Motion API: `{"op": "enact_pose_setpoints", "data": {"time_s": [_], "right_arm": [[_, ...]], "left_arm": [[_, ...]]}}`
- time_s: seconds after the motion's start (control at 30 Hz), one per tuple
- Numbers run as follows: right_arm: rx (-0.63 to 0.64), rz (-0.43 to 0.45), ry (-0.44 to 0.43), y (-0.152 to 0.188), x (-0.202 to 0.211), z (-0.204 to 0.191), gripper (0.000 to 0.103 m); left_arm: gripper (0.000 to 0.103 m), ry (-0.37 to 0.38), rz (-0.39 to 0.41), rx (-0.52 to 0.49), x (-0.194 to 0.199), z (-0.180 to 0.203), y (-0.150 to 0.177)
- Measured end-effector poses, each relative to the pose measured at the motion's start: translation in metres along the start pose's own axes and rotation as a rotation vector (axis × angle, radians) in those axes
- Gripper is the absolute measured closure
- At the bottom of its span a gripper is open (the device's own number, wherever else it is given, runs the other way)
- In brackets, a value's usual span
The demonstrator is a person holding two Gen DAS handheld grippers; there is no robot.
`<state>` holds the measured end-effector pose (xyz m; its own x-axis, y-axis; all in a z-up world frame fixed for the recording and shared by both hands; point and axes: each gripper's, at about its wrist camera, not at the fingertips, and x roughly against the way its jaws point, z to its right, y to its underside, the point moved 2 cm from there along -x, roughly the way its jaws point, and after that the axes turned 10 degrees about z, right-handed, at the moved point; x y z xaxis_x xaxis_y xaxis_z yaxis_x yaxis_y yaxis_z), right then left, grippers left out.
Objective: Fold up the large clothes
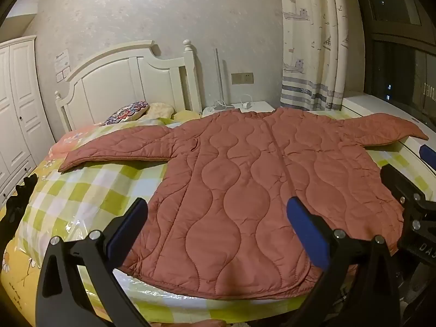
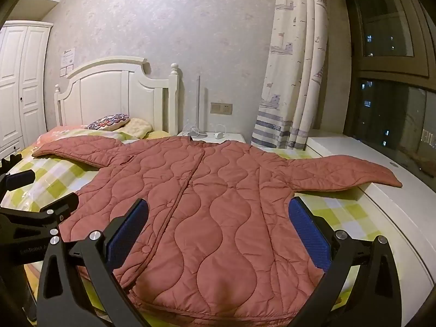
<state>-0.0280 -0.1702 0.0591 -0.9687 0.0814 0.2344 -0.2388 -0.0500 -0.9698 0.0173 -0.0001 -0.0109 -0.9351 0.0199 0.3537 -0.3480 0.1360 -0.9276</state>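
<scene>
A large rust-red quilted jacket point(image 1: 245, 185) lies flat and spread out on the bed, both sleeves stretched sideways, hem toward me. It also shows in the right wrist view point(image 2: 218, 204). My left gripper point(image 1: 216, 208) is open and empty, hovering above the jacket's lower left part. My right gripper point(image 2: 218, 208) is open and empty above the lower right part. The right gripper shows at the right edge of the left wrist view point(image 1: 408, 190); the left gripper shows at the left edge of the right wrist view point(image 2: 41, 212).
The bed has a green-and-white checked cover point(image 1: 90, 190) and a white headboard point(image 1: 130, 81). Pillows point(image 1: 128, 113) lie at the head. A white nightstand point(image 2: 212, 136) with a lamp and cables stands behind. A white ledge point(image 2: 368, 163) runs under the window; curtains point(image 2: 294, 81) hang there.
</scene>
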Motion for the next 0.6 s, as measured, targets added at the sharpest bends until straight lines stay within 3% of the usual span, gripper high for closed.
{"op": "enact_pose_setpoints", "data": {"time_s": [0.6], "right_arm": [[-0.006, -0.004, -0.008, 0.0011, 0.0002, -0.0003, 0.005]], "left_arm": [[0.002, 0.007, 0.003, -0.008, 0.0037, 0.0014, 0.0016]]}}
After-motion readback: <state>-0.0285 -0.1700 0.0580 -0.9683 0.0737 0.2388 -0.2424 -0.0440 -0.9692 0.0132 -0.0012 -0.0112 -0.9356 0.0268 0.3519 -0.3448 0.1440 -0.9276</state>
